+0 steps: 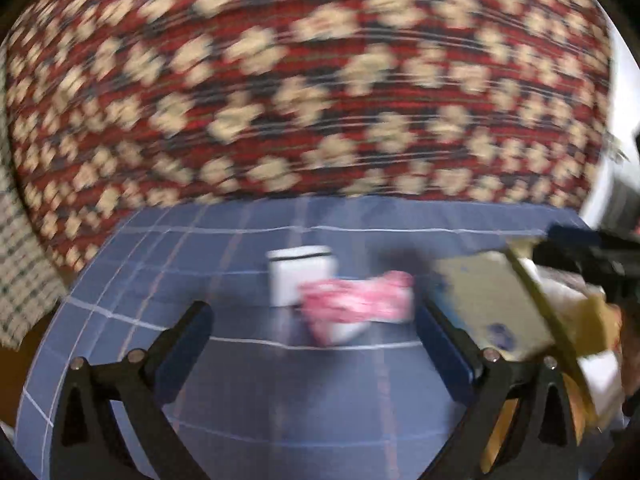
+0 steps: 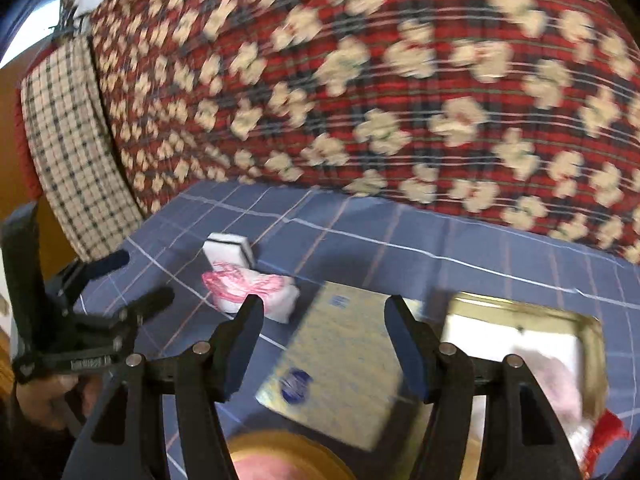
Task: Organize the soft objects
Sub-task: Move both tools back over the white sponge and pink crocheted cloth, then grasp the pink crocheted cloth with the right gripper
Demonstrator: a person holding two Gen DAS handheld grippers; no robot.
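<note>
A pink-and-white soft packet (image 1: pixel 356 306) lies on the blue checked cloth (image 1: pixel 248 360), leaning against a white sponge block (image 1: pixel 298 274). My left gripper (image 1: pixel 316 312) is open and empty, just short of the packet. Both also show in the right wrist view, the packet (image 2: pixel 252 290) and the block (image 2: pixel 230 248). My right gripper (image 2: pixel 324 308) is open and empty above a gold tin lid (image 2: pixel 340 364). An open gold tin (image 2: pixel 528 316) at the right holds white and pink soft things (image 2: pixel 548 376). The left gripper (image 2: pixel 136 276) is at the left.
A red patterned blanket (image 1: pixel 304 80) fills the background behind the cloth. A checked beige fabric (image 2: pixel 68 136) hangs at the left. A round gold tin rim (image 2: pixel 280 446) shows at the bottom of the right view. The lid (image 1: pixel 484 304) and tin (image 1: pixel 560 320) are right of the left gripper.
</note>
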